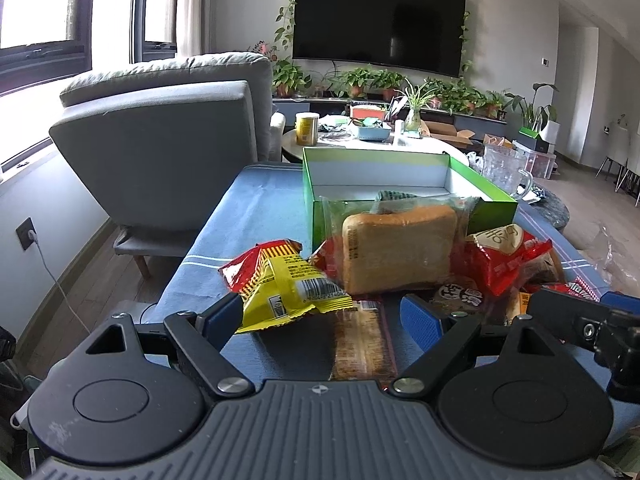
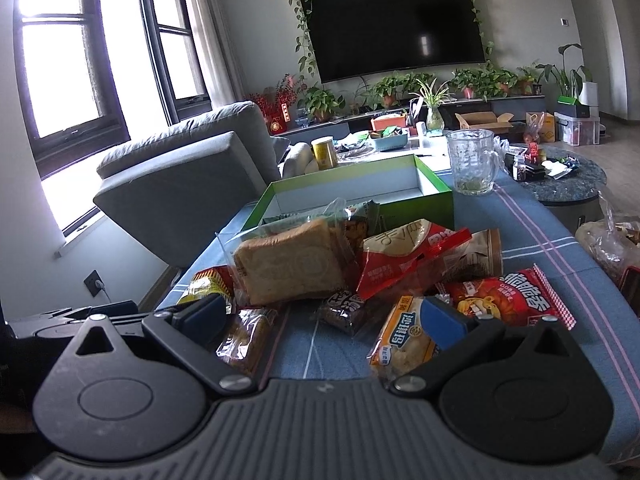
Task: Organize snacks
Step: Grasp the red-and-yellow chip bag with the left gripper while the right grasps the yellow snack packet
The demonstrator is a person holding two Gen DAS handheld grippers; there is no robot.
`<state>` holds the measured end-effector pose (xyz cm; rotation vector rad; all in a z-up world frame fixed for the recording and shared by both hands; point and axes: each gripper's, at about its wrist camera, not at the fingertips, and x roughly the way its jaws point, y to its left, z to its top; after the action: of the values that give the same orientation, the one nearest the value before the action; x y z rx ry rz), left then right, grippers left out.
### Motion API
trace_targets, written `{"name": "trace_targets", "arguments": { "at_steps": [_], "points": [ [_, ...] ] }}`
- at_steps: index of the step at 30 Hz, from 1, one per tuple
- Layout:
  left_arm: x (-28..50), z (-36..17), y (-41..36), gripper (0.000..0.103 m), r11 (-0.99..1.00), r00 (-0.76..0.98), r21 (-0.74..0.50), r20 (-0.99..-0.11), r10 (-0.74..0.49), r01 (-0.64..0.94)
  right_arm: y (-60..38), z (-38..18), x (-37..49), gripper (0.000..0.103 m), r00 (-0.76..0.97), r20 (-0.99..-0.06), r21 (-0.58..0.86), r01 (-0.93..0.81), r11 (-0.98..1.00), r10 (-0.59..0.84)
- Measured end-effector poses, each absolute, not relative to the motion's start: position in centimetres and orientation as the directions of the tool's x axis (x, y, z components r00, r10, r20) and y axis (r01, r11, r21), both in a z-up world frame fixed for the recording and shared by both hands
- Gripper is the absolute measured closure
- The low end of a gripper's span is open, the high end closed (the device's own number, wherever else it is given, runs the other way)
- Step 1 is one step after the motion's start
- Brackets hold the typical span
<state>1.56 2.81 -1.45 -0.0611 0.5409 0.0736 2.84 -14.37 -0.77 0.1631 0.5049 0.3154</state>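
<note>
A pile of snack packets lies on the blue cloth in front of an open green box (image 1: 408, 168) (image 2: 404, 196). A wrapped bread slice (image 1: 400, 252) (image 2: 292, 264) leans against the box front. A red-and-yellow packet (image 1: 280, 280) lies at the left. A red-and-white packet (image 1: 504, 252) (image 2: 408, 260) lies at the right. My left gripper (image 1: 324, 316) is open, low over a brown wafer packet (image 1: 360, 340), its left finger by the yellow packet. My right gripper (image 2: 324, 316) is open, with an orange packet (image 2: 404, 344) under its right finger and a red packet (image 2: 516, 296) beyond.
A grey armchair (image 1: 160, 140) (image 2: 180, 184) stands left of the table. A glass mug (image 2: 472, 164) (image 1: 504, 168) stands right of the box. A cluttered coffee table (image 1: 360, 136), plants and a wall TV (image 1: 380, 20) are behind. A plastic bag (image 2: 608, 244) lies at the right edge.
</note>
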Motion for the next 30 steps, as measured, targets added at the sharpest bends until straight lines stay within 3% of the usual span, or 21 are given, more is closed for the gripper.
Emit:
{"name": "trace_targets", "arguments": {
  "at_steps": [9, 16, 25, 30],
  "points": [
    [2.8, -2.1, 5.1, 0.018, 0.993, 0.850, -0.072, -0.525, 0.046, -0.098, -13.4, -1.0, 4.5, 0.019, 0.816, -0.454, 0.231, -0.280, 0.932, 0.358],
    [4.3, -1.7, 9.7, 0.018, 0.978, 0.871, -0.152, -0.489, 0.051, -0.143, -11.6, -1.1, 7.7, 0.020, 0.715, -0.483, 0.306, -0.403, 0.862, 0.506],
    [6.9, -4.2, 11.4, 0.030, 0.974, 0.816, -0.207, -0.576, -0.051, -0.086, -8.3, -1.5, 11.4, 0.020, 0.588, -0.532, 0.372, -0.485, 0.791, 0.610],
    [7.6, -5.5, 11.3, 0.031, 0.968, 0.790, -0.246, -0.602, -0.119, -0.041, -6.9, -1.8, 13.5, 0.020, 0.516, -0.556, 0.435, -0.489, 0.756, 0.652]
  ]
}}
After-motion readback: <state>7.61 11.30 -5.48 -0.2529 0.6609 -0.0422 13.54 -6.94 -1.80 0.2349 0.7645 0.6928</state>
